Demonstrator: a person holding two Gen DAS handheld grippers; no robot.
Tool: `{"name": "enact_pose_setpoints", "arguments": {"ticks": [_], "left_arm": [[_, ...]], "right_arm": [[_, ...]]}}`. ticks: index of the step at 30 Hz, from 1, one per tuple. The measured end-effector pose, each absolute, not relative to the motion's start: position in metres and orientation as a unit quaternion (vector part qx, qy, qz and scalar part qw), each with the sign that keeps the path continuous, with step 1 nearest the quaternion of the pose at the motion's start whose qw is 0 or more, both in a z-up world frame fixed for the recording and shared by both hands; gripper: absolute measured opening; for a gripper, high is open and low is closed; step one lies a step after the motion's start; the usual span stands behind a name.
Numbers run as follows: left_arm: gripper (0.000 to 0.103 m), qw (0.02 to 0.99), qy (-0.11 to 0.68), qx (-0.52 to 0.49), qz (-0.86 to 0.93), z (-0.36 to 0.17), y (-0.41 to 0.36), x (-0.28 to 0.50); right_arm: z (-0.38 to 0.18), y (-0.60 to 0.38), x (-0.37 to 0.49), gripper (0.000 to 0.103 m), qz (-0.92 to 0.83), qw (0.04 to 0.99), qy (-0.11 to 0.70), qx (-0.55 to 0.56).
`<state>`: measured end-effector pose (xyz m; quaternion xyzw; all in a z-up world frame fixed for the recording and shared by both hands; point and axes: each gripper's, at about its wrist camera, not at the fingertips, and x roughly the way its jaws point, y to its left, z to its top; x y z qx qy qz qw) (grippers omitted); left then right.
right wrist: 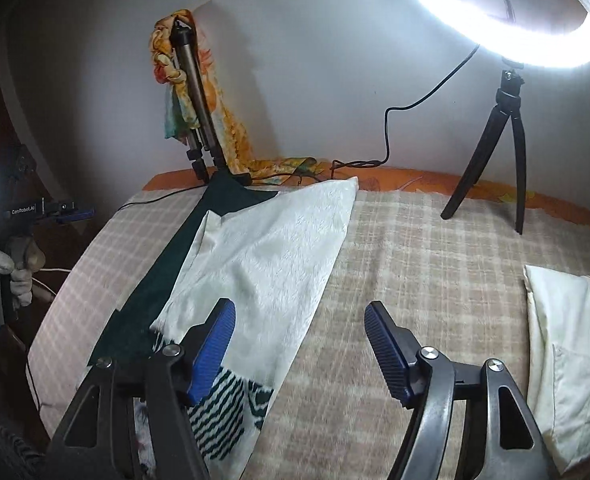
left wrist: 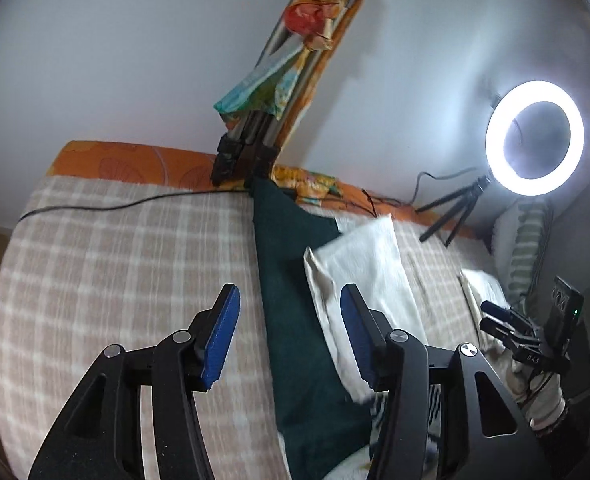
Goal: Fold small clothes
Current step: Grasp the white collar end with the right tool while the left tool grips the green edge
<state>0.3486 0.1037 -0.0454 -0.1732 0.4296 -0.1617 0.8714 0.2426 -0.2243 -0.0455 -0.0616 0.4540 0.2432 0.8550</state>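
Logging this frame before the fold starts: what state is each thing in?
Left claw: open, empty.
Right claw: open, empty.
White textured cloth: spread flat, overlapping the dark green cloth.
Cream folded garment: folded, lying apart.
Ring light on black tripod: lit.

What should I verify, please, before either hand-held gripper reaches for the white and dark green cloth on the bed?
1. Left hand-held gripper open and holding nothing: ok.
2. Right hand-held gripper open and holding nothing: ok.
3. White and dark green cloth spread on the checked blanket: ok.
4. Second white garment lying apart from it: ok.
5. Ring light tripod standing apart from the cloth: ok.
6. Cloth free of hidden creases underneath: cannot tell.
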Motion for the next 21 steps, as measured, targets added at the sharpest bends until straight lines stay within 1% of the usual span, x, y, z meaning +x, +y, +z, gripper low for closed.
{"name": "enact_pose_setpoints", "arguments": {"ticks": [5, 15, 21], "left_arm": [[0.053, 0.860, 0.444, -0.185, -0.173, -0.072, 0.099, 0.399], [0.053, 0.844, 0.466, -0.200, -0.176, -0.131, 0.087, 0.463], [0.053, 0.844, 0.465, -0.199, -0.180, -0.147, 0.076, 0.487]], "right_arm": [[-0.060, -0.215, 0.299, 0.061, 0.245, 0.844, 0.477, -0.034], [-0.113, -0.198, 0.379, 0.061, 0.237, 0.828, 0.507, -0.025], [-0.145, -0.196, 0.415, 0.061, 0.233, 0.819, 0.524, -0.004]]}}
